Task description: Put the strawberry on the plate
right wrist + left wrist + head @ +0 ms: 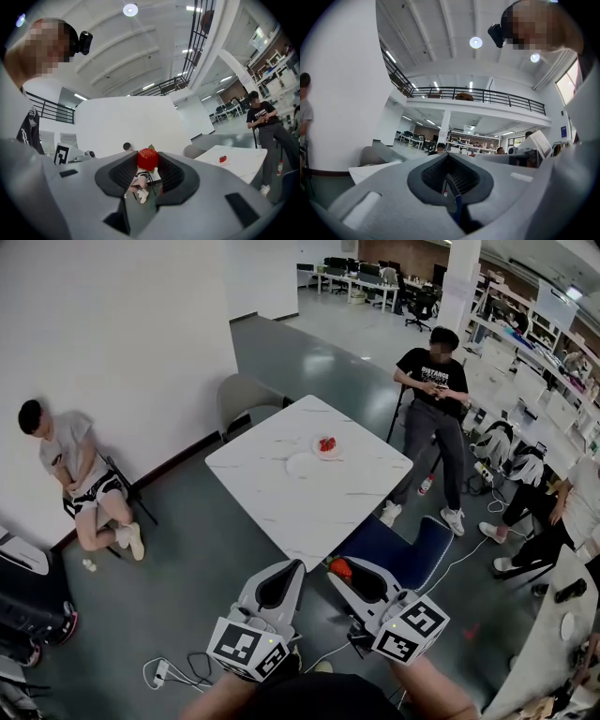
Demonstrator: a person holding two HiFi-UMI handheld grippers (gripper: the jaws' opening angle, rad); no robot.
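Far ahead of me stands a white table (281,493) bearing a small plate (325,452) with a red strawberry (326,443) on it and an empty white plate (302,466) beside it. Low in the head view, short of the table's near corner, my right gripper (339,568) is shut on another red strawberry (341,569). In the right gripper view this strawberry (147,159) sits pinched between the jaw tips, with the table (239,161) and the plate with red fruit (223,160) far off to the right. My left gripper (293,565) hangs beside the right one, shut and empty.
One person sits against the left wall (80,474). Another sits at the table's far right side (436,404). A grey chair (244,399) stands behind the table and a blue chair (408,554) at its near right. Cables (173,671) lie on the floor.
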